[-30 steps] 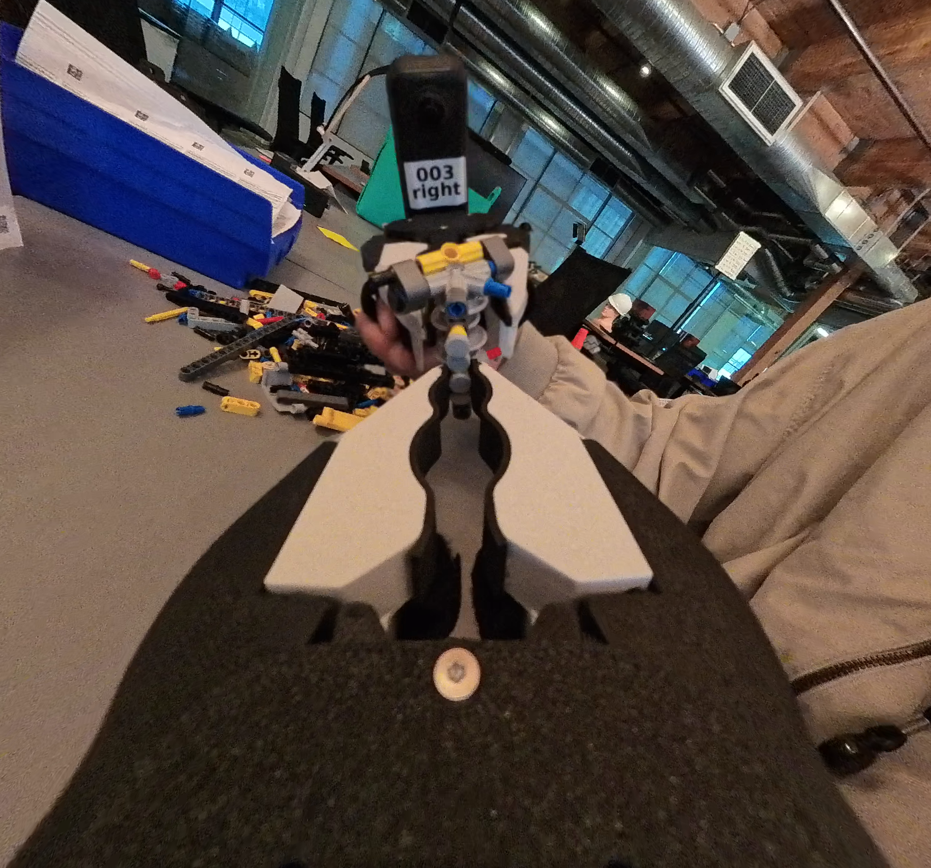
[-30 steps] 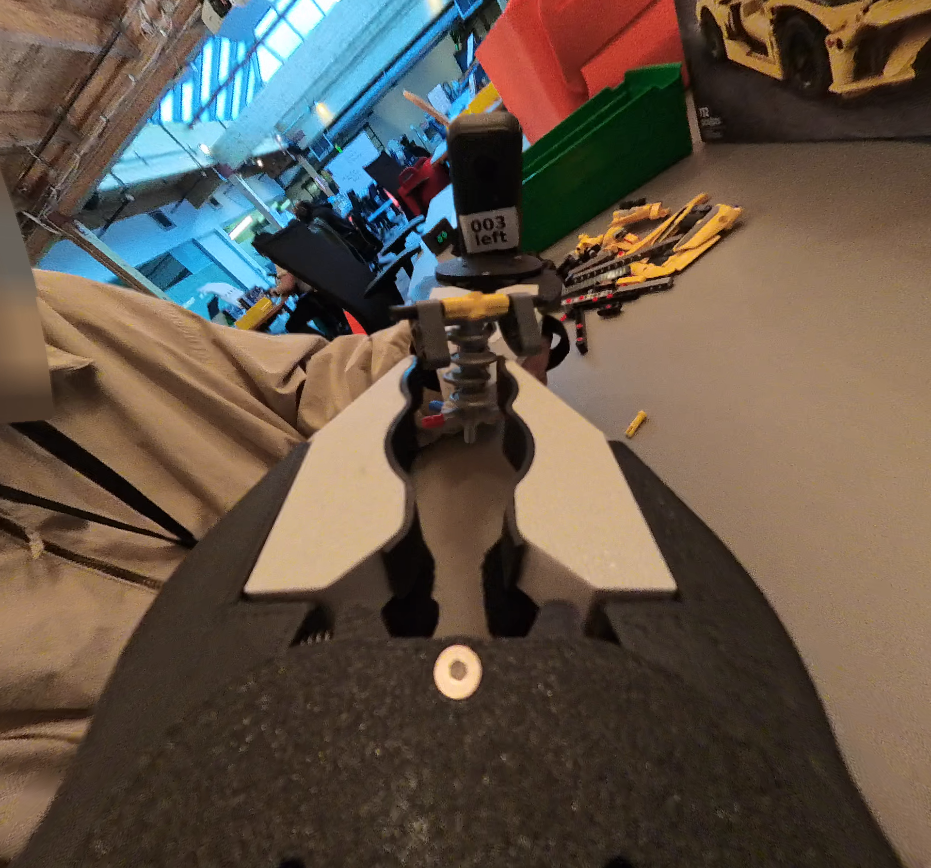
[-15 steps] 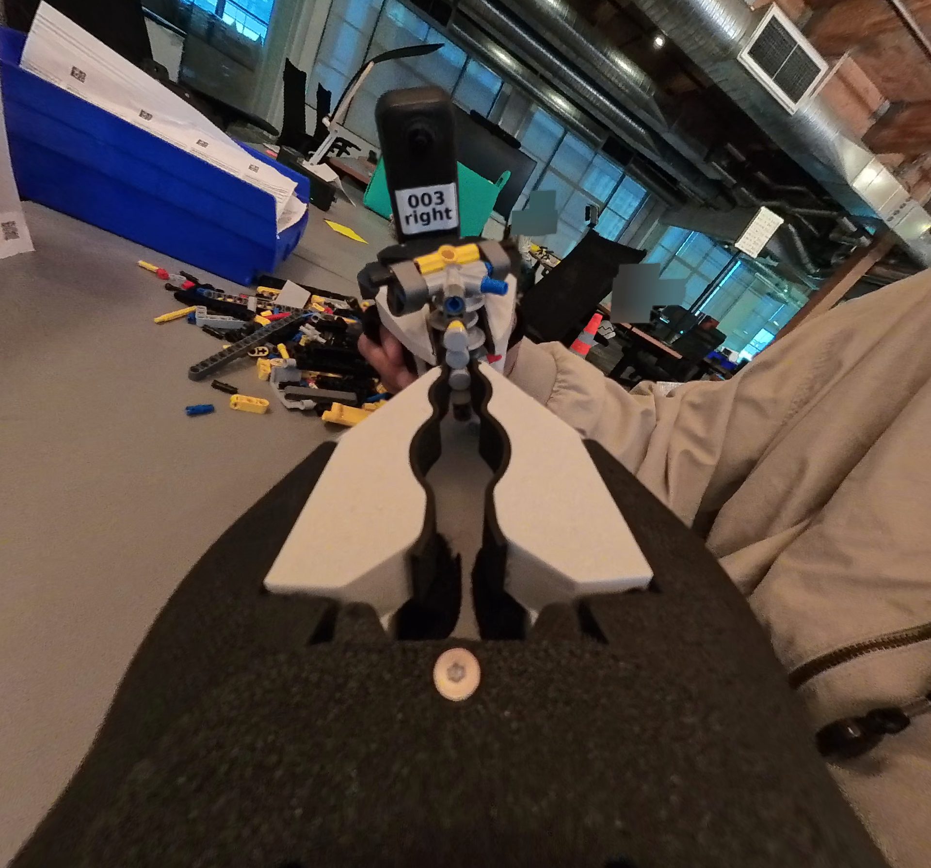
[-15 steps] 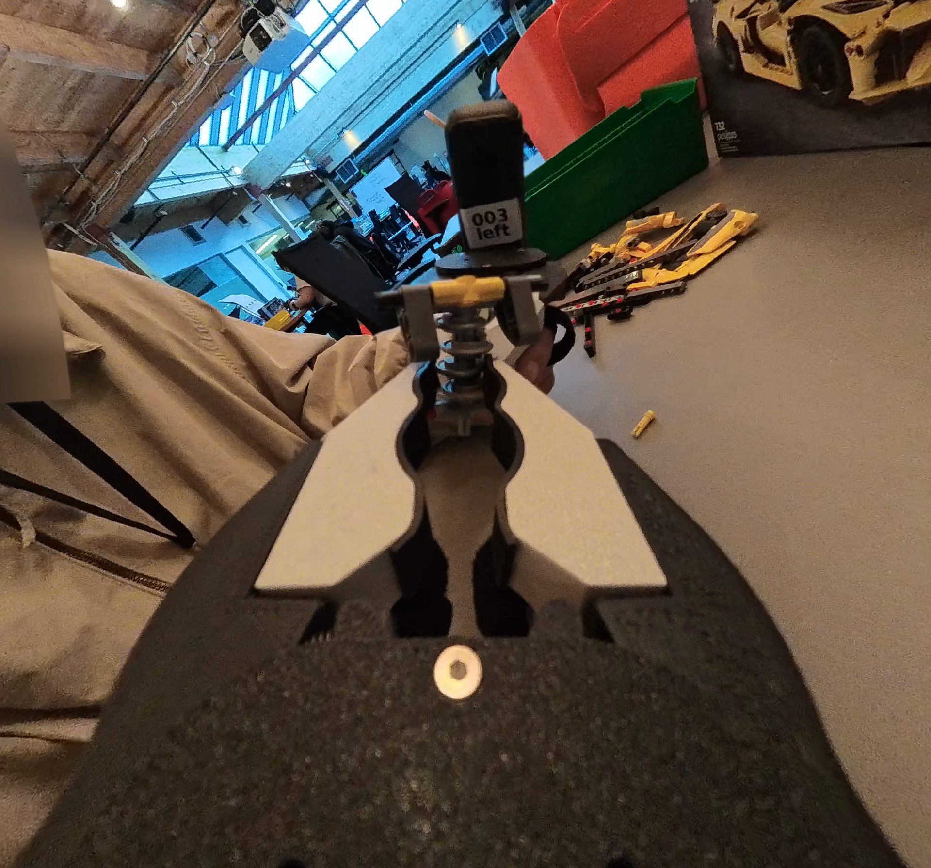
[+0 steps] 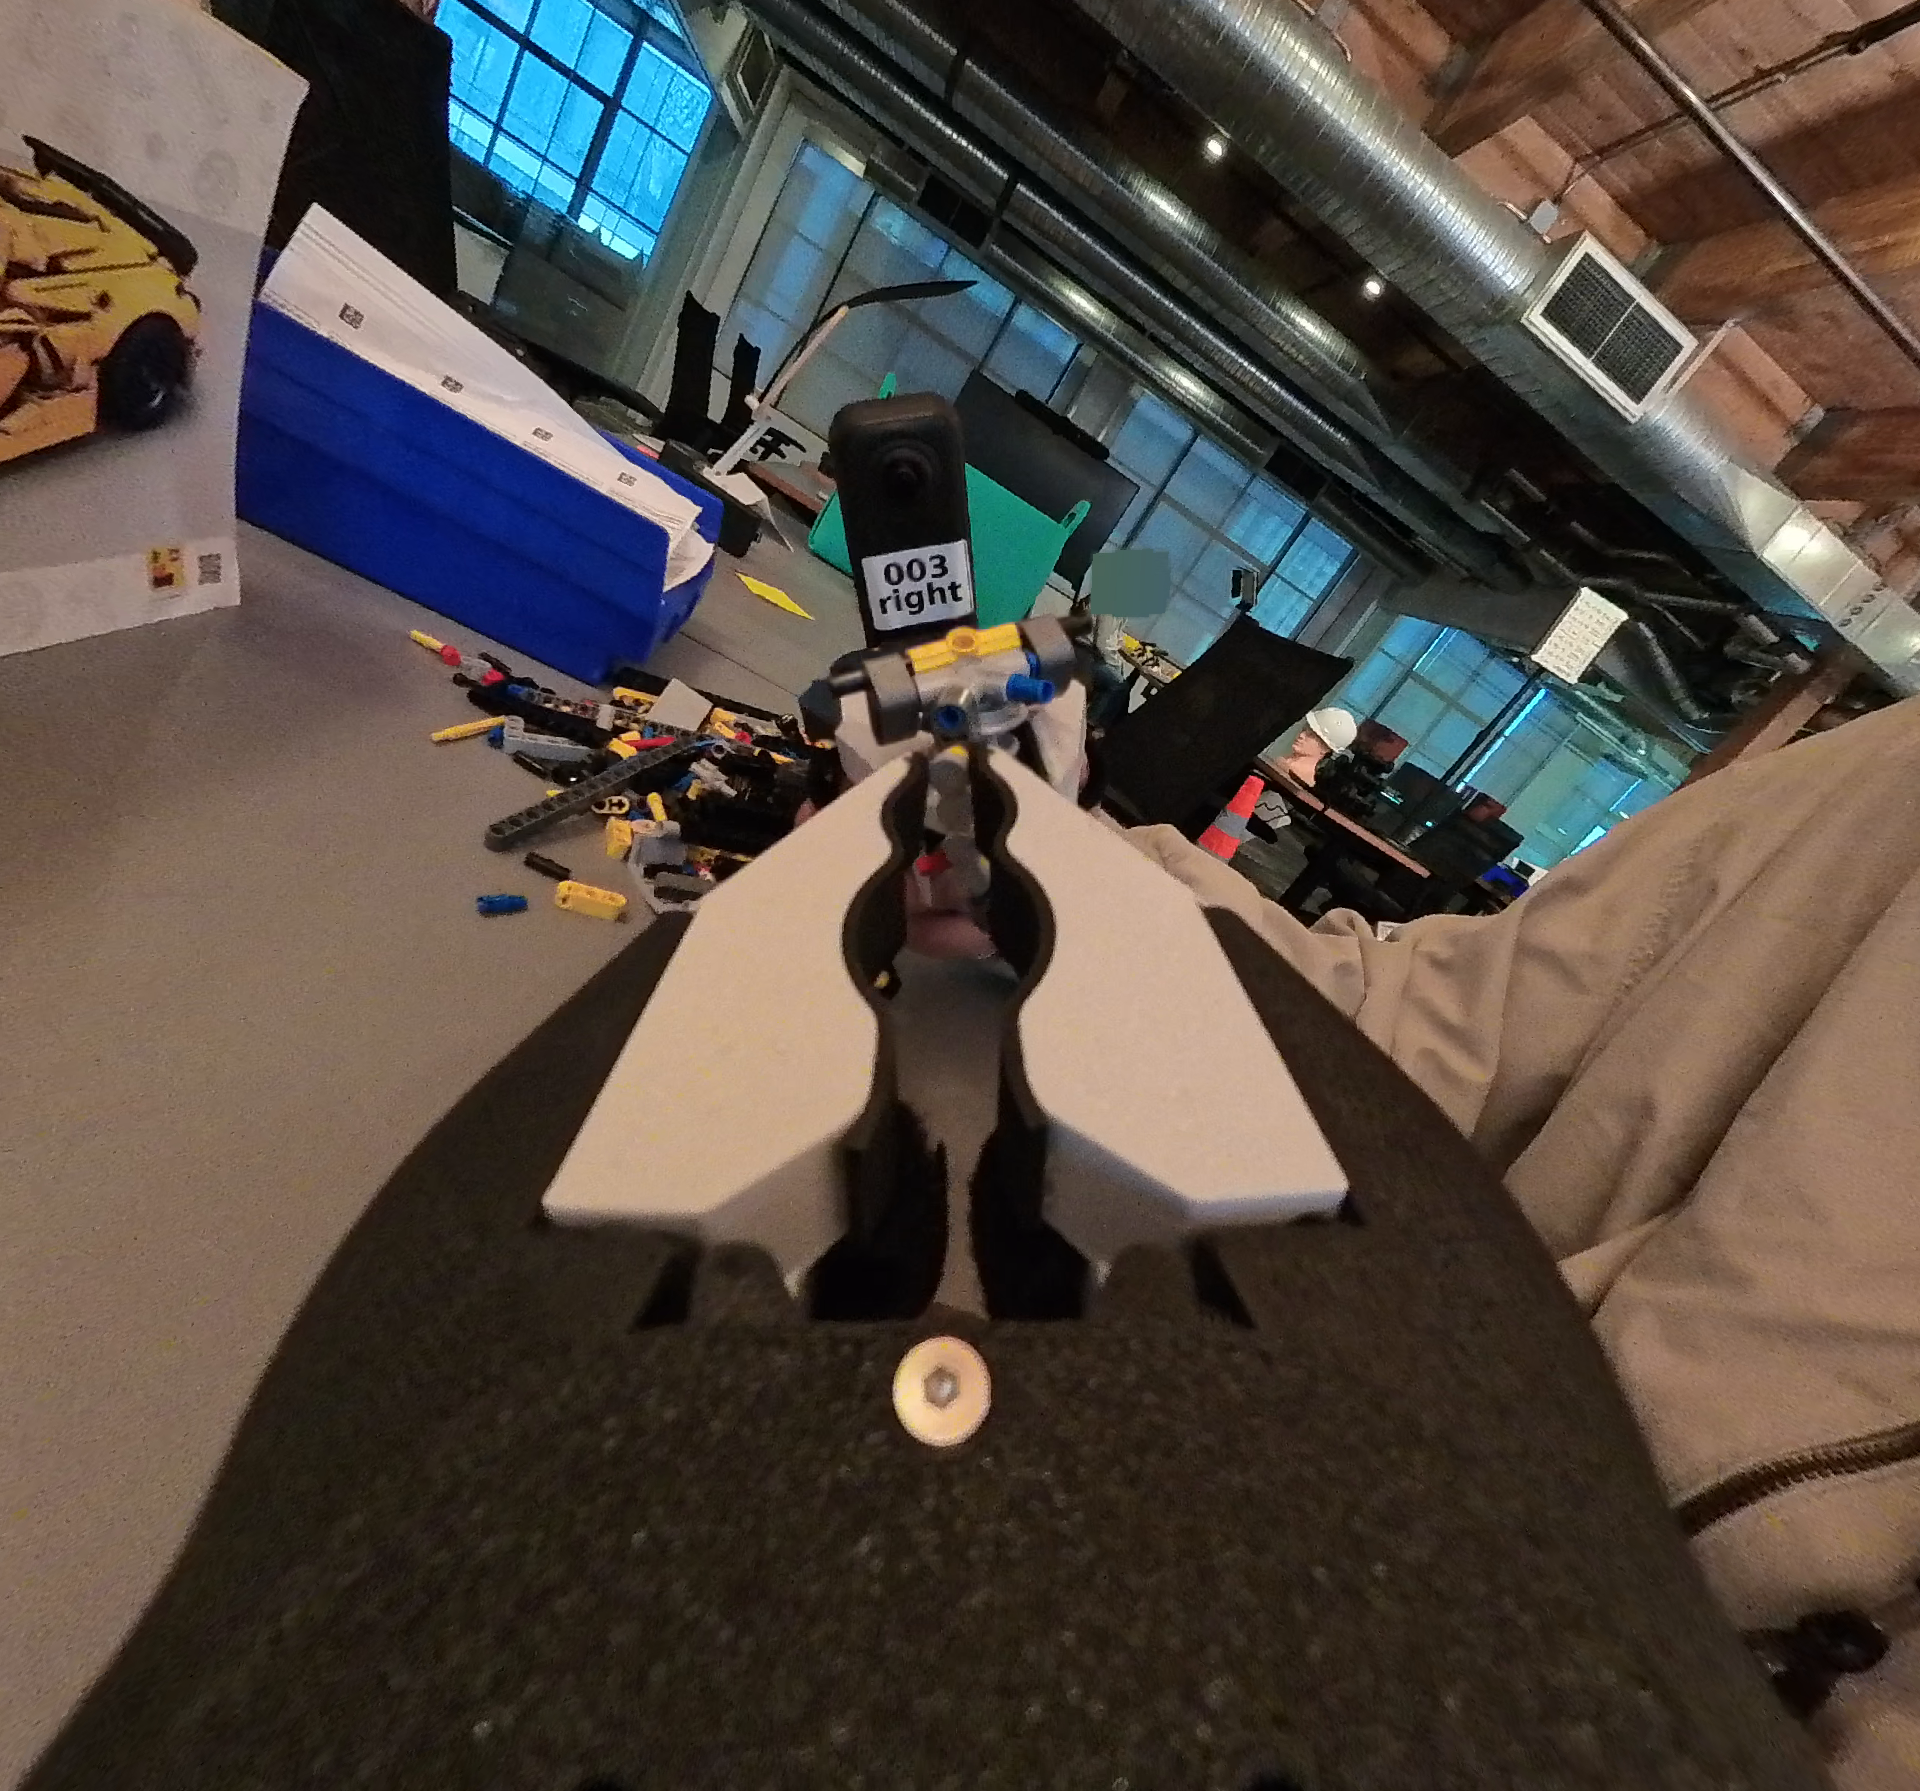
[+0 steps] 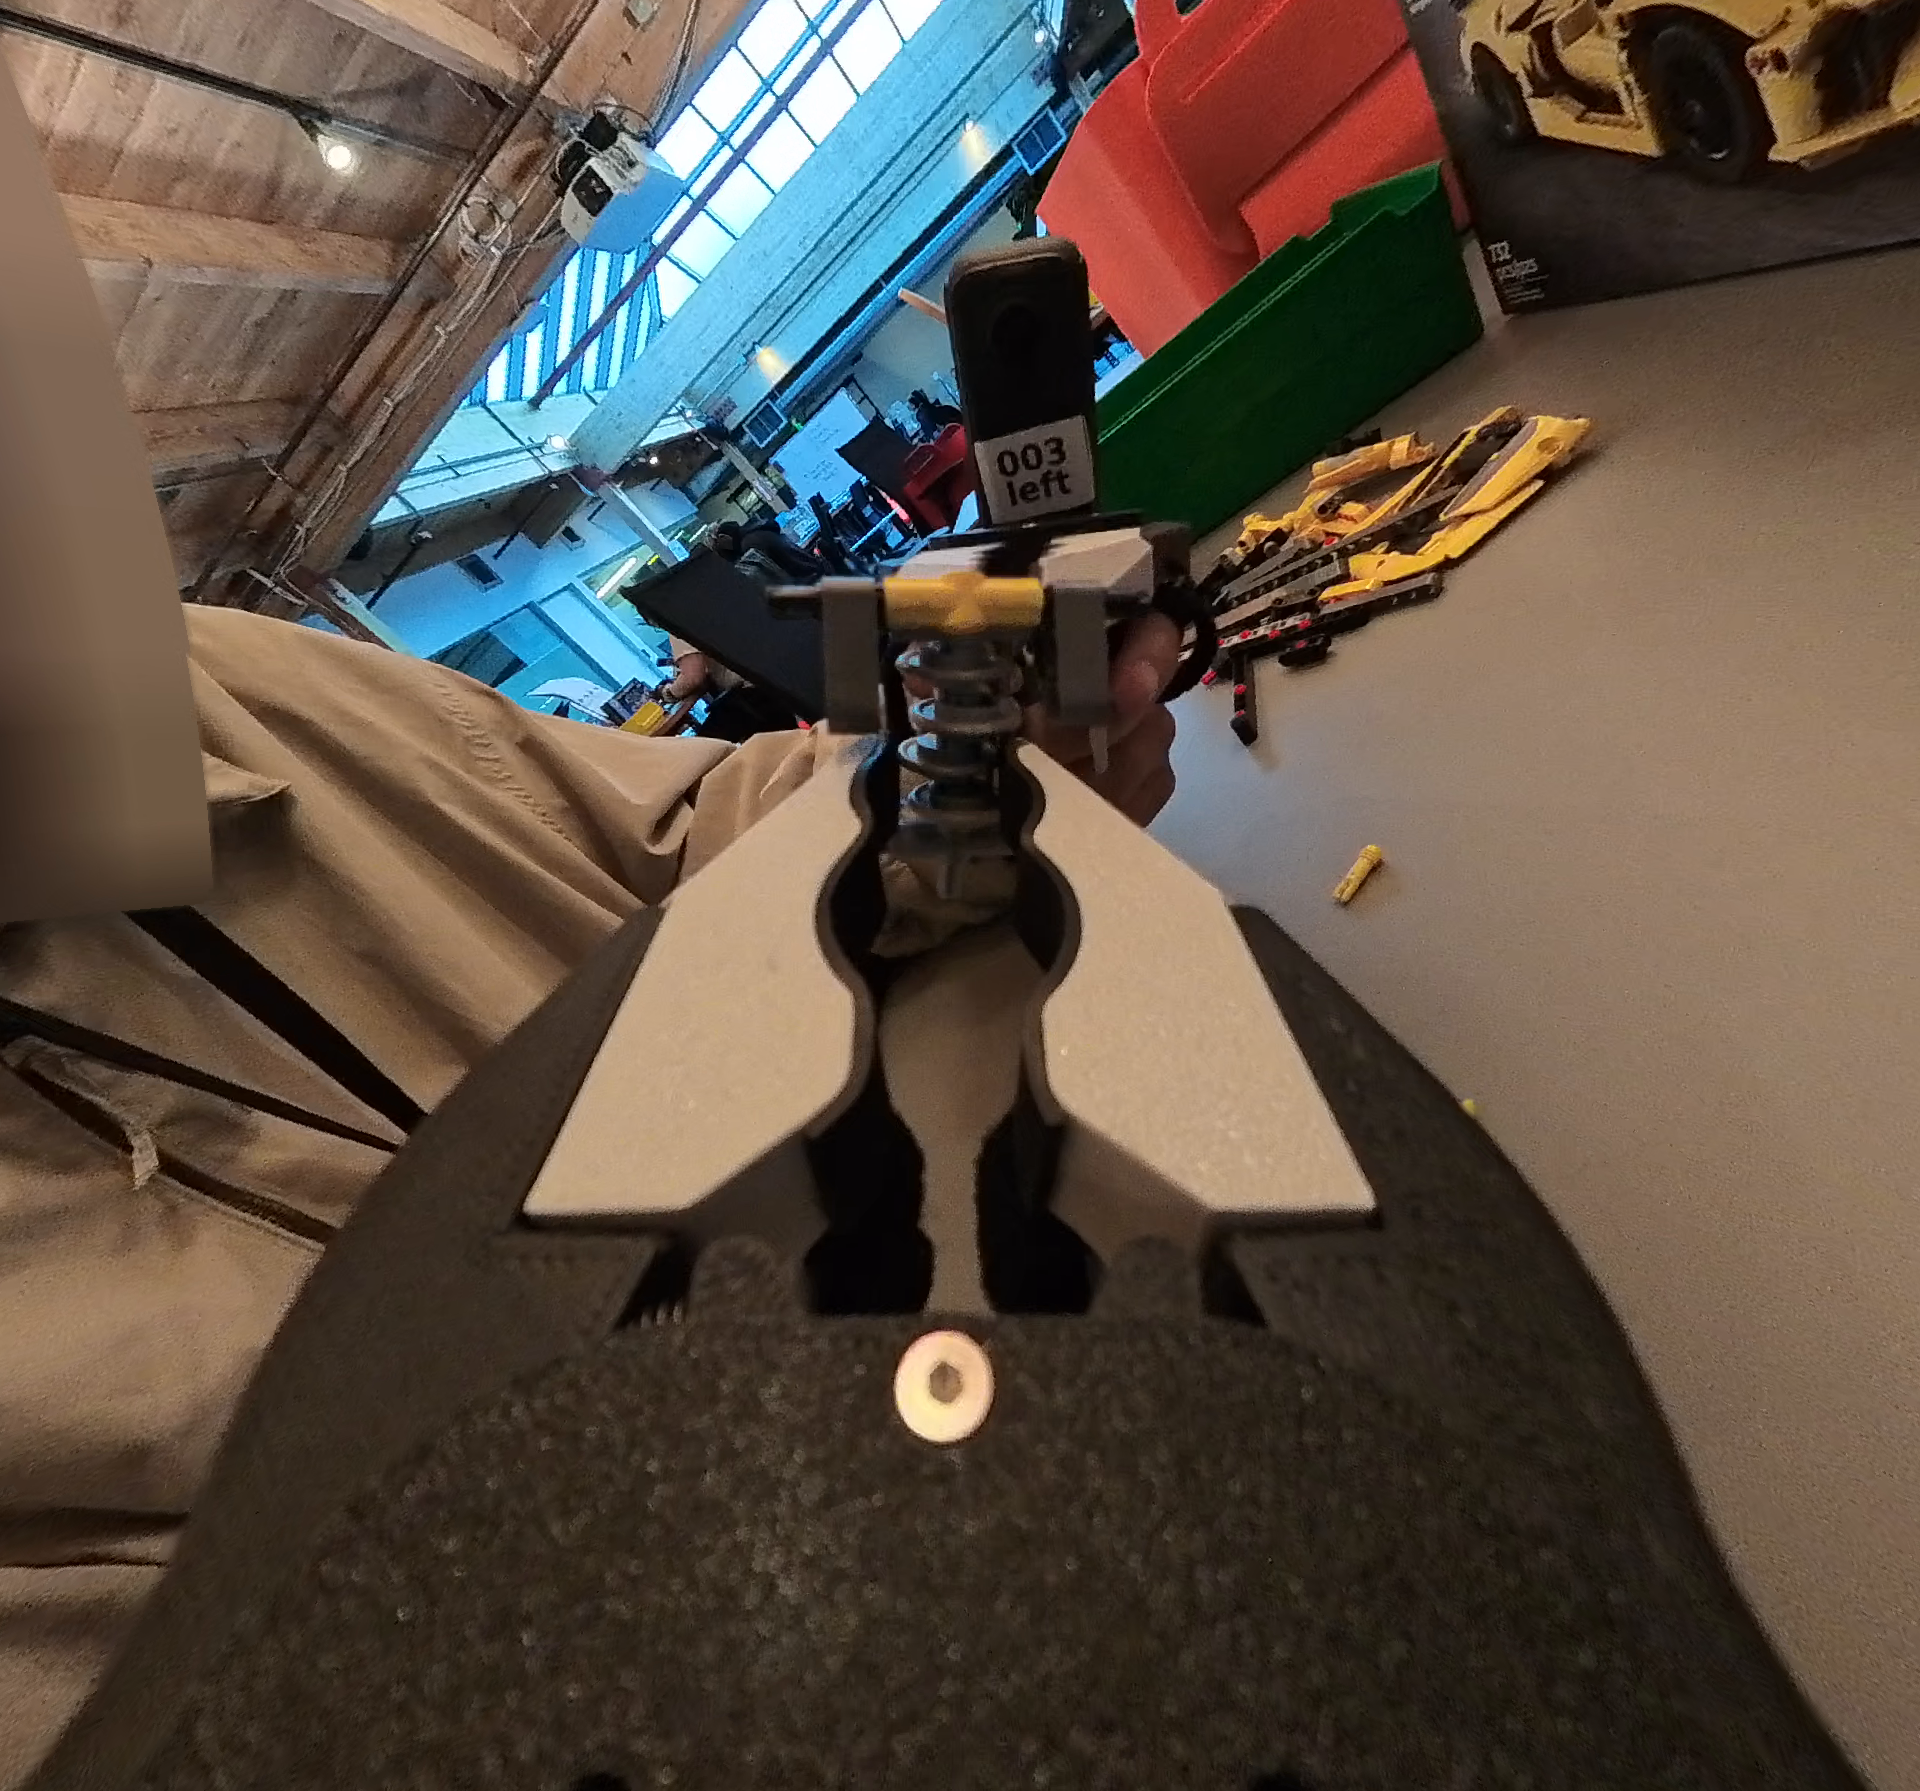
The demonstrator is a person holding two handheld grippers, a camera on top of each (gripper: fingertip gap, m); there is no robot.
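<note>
A small brick assembly hangs in the air between both grippers: a grey and yellow crosspiece [image 5: 961, 671] with blue pins, on a grey coil-spring shock absorber [image 6: 956, 713]. My left gripper [image 5: 951, 780] is shut on the thin grey shaft end below the crosspiece. My right gripper [image 6: 956, 775] is shut on the spring's lower end from the opposite side. The two grippers face each other, so each view shows the other's black camera post [image 5: 904, 515] [image 6: 1023, 370] and the hand behind it.
A pile of loose bricks [image 5: 644, 785] lies on the grey table [image 5: 208, 910] before a blue bin [image 5: 447, 494] and a box with a yellow car picture [image 5: 94, 359]. Yellow panels [image 6: 1403, 515], a yellow pin [image 6: 1356, 874] and a green bin [image 6: 1299, 359] show at the right. A beige sleeve [image 6: 416, 806] lies close.
Both grippers stay shut on the assembly. They have swung and tilted together, so the car box has come into the left view and the crosspiece sits closer to my left fingertips.
</note>
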